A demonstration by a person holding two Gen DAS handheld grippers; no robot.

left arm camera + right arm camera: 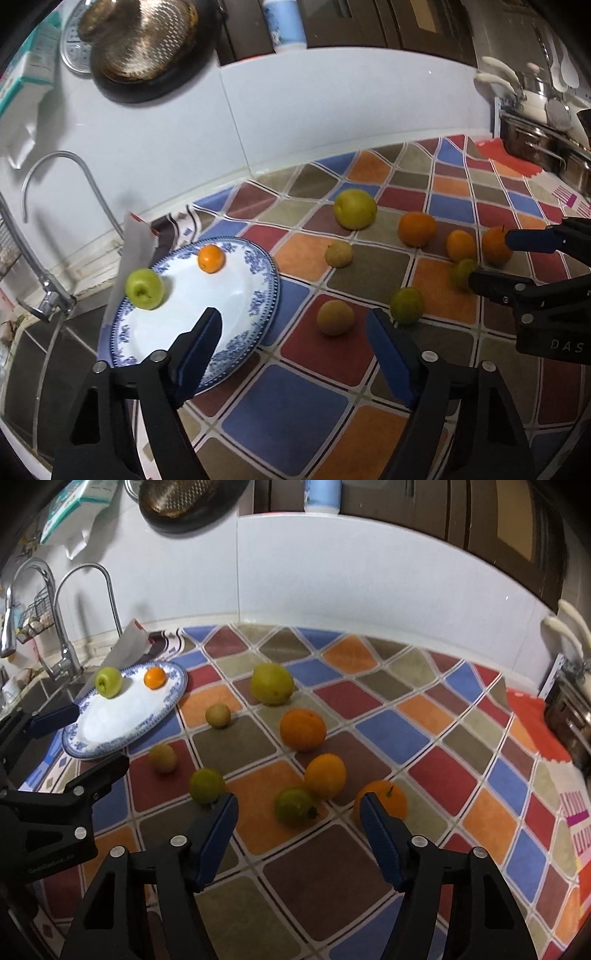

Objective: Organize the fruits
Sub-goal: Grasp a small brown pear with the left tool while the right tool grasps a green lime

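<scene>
Both tongs hang spread and empty above the bench. The left tongs [293, 325] frame a small yellowish fruit [335, 317] on a red tile, with the blue-patterned plate [258, 295] just beside their left finger; the right tongs [299, 812] frame a green citrus [294, 806], with a stemmed orange [384, 797] close against their right finger. Neither fruit is touched yet, as far as the views show. The step in hand looks like 2 pickups at once — each tongs settling over its own fruit. To do it well, I would centre each round fruit squarely between the pads before closing, since a round fruit pinched off-centre is likely to squirt sideways and roll across the checked cloth [369, 867]. The right side needs more care — its outer finger must slip between green citrus and stemmed orange without nudging either. The plate already carries a green apple [144, 288] and a small orange [211, 259]; 8 fruits lie loose on the cloth, among them a large yellow-green one [355, 208] farthest back.
</scene>
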